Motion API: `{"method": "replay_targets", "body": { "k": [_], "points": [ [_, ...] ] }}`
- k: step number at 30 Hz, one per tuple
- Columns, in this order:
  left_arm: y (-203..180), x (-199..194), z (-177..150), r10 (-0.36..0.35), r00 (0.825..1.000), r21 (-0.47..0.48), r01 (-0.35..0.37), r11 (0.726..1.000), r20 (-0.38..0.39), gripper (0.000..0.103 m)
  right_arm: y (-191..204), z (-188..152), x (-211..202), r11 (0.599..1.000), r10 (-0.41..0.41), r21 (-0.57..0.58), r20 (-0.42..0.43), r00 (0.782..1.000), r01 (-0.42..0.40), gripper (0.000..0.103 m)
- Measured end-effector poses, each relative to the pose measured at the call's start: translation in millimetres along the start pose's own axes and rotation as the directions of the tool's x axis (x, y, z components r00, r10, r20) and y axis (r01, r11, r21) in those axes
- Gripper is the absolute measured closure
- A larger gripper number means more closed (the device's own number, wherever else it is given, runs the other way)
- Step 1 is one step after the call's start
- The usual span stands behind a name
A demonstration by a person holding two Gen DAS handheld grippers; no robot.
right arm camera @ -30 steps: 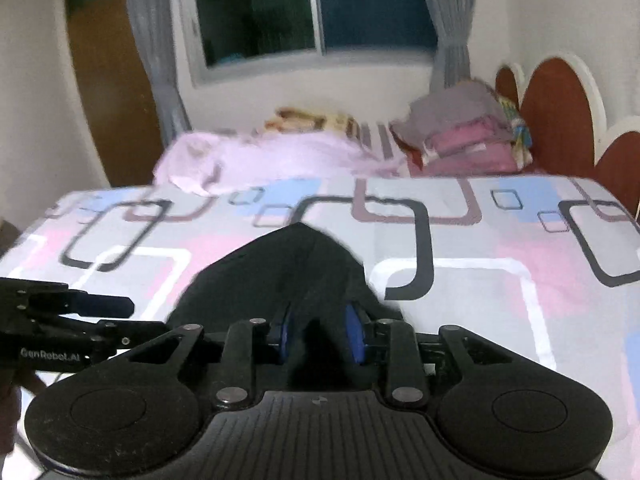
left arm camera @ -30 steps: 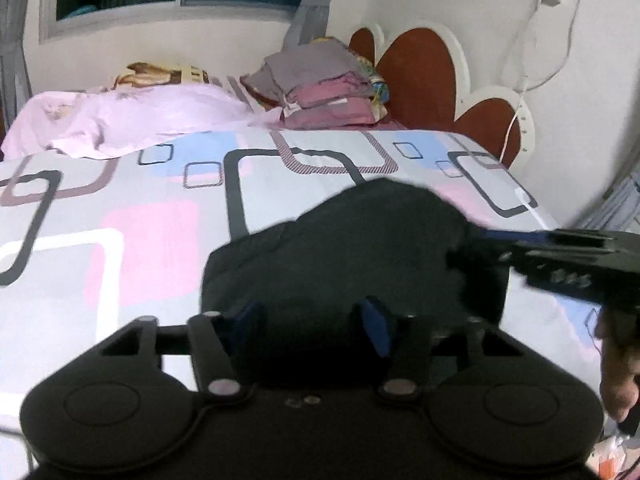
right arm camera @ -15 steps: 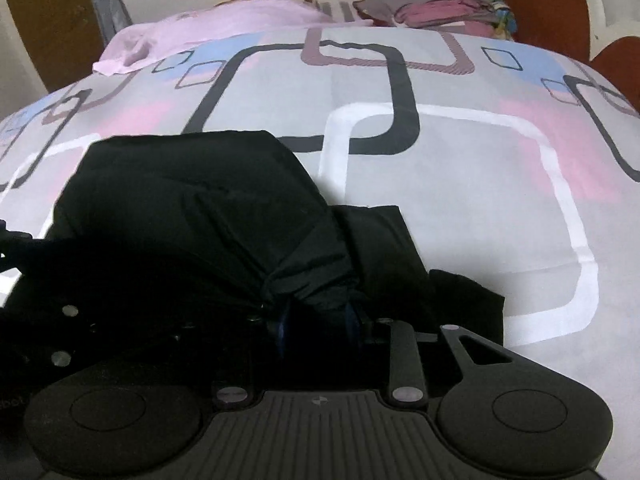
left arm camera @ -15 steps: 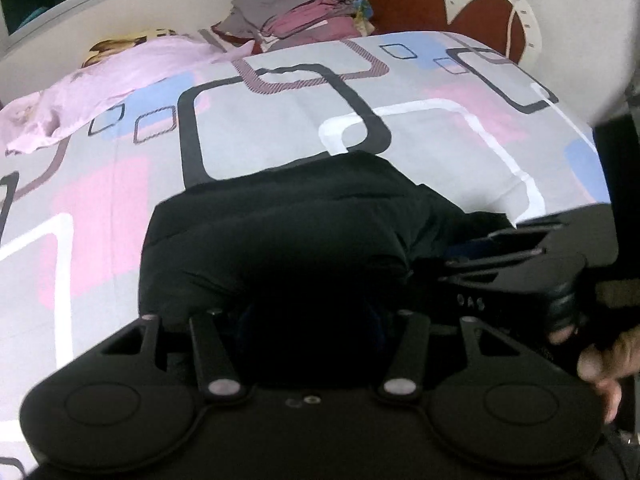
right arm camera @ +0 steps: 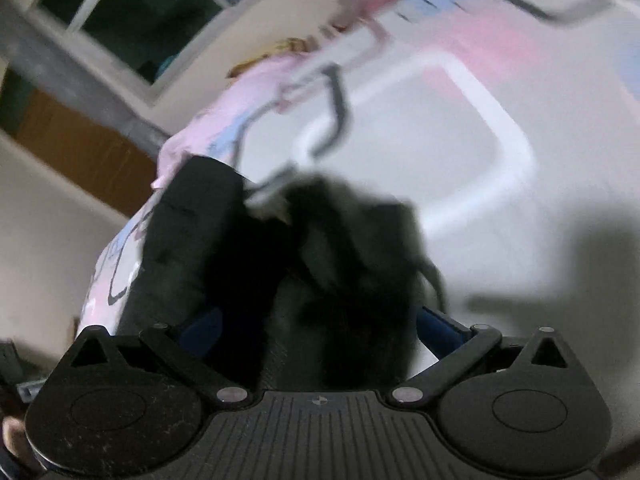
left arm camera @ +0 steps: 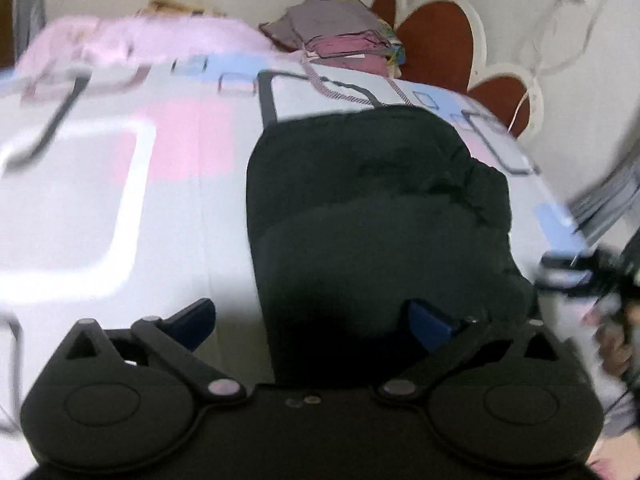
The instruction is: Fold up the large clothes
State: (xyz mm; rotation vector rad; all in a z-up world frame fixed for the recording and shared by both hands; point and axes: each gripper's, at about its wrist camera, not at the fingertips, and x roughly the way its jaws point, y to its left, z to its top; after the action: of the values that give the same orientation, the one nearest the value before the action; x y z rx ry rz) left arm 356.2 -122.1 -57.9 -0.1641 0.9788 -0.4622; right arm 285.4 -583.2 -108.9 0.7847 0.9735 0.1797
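Observation:
A black garment point(left arm camera: 372, 216) lies folded in a bundle on the patterned bed sheet point(left arm camera: 120, 184). My left gripper point(left arm camera: 316, 320) is open, its blue-padded fingers spread wide at the garment's near edge, holding nothing. The right gripper shows at the right edge of the left wrist view point(left arm camera: 592, 276). In the right wrist view the garment point(right arm camera: 320, 248) is blurred and lies between the spread fingers of my right gripper point(right arm camera: 320, 328), which is open. The right wrist view is tilted and smeared by motion.
A pile of folded grey and pink clothes point(left arm camera: 340, 36) sits at the head of the bed by the red headboard point(left arm camera: 436, 40). A pink blanket point(left arm camera: 132, 44) lies along the far side. A window point(right arm camera: 132, 12) and a wooden door point(right arm camera: 72, 148) are beyond the bed.
Both grippers have opened and let go of the black garment, which now rests on the bed. Both have pulled back; the right one has tilted sharply.

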Motion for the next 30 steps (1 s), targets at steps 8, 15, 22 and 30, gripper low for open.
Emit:
{"method": "replay_targets", "body": {
  "k": [8, 15, 22, 30],
  "points": [
    [35.0, 11.3, -22.9, -0.165, 0.986, -0.206, 0.162, 0.965, 0.003, 0.0, -32.8, -30.2, 35.5, 0.975, 0.174, 0.159, -0.099, 0.98, -0.157, 0.001],
    [10.1, 48.5, -26.3, -0.214, 0.975, -0.193, 0.2, 0.961, -0.054, 0.0, 25.7, -27.9, 95.0, 0.979, 0.203, 0.069, -0.148, 0.968, -0.194, 0.001],
    [11.3, 44.1, -21.1, -0.246, 0.965, -0.101, 0.238, 0.966, -0.087, 0.0, 40.9, -20.8, 100.4, 0.979, 0.204, 0.028, -0.146, 0.968, -0.202, 0.01],
    [49.7, 0.2, -1.7, -0.266, 0.963, -0.028, 0.265, 0.964, -0.032, 0.003, 117.0, -10.8, 117.1, 0.97, 0.236, -0.026, -0.109, 0.966, -0.24, 0.01]
  ]
}}
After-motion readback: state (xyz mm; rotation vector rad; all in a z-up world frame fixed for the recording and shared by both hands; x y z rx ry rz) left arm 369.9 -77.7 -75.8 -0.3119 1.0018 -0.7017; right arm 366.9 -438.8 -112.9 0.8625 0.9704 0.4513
